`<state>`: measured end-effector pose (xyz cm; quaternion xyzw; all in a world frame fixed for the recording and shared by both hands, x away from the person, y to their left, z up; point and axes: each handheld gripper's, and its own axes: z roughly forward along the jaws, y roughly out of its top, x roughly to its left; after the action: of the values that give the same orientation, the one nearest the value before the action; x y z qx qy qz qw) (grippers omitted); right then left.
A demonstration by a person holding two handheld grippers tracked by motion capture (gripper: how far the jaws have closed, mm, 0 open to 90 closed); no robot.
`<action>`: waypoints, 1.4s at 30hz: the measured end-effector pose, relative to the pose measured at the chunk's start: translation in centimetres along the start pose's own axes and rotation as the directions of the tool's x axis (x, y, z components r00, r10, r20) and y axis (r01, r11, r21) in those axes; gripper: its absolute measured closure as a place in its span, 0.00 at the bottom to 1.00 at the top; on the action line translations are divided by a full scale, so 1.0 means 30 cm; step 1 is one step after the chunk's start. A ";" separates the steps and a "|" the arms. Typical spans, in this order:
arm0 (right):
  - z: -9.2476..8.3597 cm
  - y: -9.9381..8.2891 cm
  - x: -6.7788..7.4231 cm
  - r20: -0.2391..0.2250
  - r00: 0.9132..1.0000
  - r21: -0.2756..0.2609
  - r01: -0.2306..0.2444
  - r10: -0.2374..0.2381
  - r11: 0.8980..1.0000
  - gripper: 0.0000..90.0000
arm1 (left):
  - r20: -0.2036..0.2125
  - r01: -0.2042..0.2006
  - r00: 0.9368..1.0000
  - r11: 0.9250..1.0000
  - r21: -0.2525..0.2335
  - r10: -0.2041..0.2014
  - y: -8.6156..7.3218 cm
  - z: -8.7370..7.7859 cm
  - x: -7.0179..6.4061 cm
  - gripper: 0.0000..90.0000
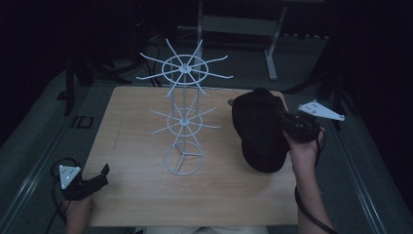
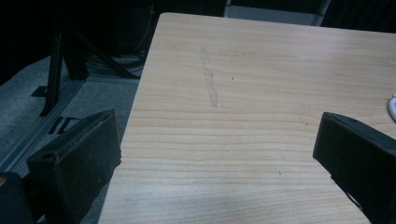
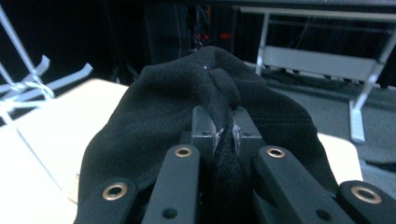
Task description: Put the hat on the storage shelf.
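A black knit hat [image 1: 259,130] hangs above the right side of the wooden table [image 1: 136,195], with my right gripper [image 1: 288,123] shut on its edge. In the right gripper view the hat [image 3: 177,107] bunches up between the two closed jaws of my right gripper [image 3: 224,133]. A white wire rack [image 1: 184,109] with two tiers of spoke hooks stands at the table's middle, left of the hat. My left gripper [image 1: 100,175] rests at the table's front left corner. Its jaws stand wide apart over bare wood in the left gripper view, my left gripper [image 2: 219,149] holding nothing.
The rack's ring base [image 1: 183,159] sits on the table near its centre. A grey metal frame [image 1: 272,44] stands on the floor beyond the far edge. Dark stands [image 2: 60,65] are on the floor off the left edge.
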<state>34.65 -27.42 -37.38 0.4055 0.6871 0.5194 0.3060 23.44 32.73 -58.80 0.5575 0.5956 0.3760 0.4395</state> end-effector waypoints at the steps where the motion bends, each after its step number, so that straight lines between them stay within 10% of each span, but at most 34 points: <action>1: -0.016 0.012 0.003 -0.004 1.000 -0.014 -0.002 0.002 1.000 0.92 | 0.000 0.000 1.000 1.000 0.001 0.000 0.000 0.000 0.000 0.02; 18: -0.250 0.224 0.073 -0.046 0.998 -0.233 0.026 -0.037 0.972 0.92 | -0.003 -0.002 1.000 1.000 0.001 0.002 0.000 0.000 -0.001 0.02; 26: -0.345 0.369 0.189 -0.060 0.989 -0.363 0.102 -0.133 0.926 0.92 | -0.003 -0.003 1.000 1.000 0.001 0.003 0.000 0.000 -0.002 0.02; 42: -0.300 0.416 0.401 -0.235 0.938 -0.392 0.148 -0.254 0.908 0.92 | 0.001 -0.004 1.000 1.000 0.000 0.004 0.000 -0.001 -0.001 0.02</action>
<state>24.23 -19.46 -22.91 0.1896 0.6522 0.6564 0.3284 23.42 32.71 -58.80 0.5589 0.5944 0.3765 0.4389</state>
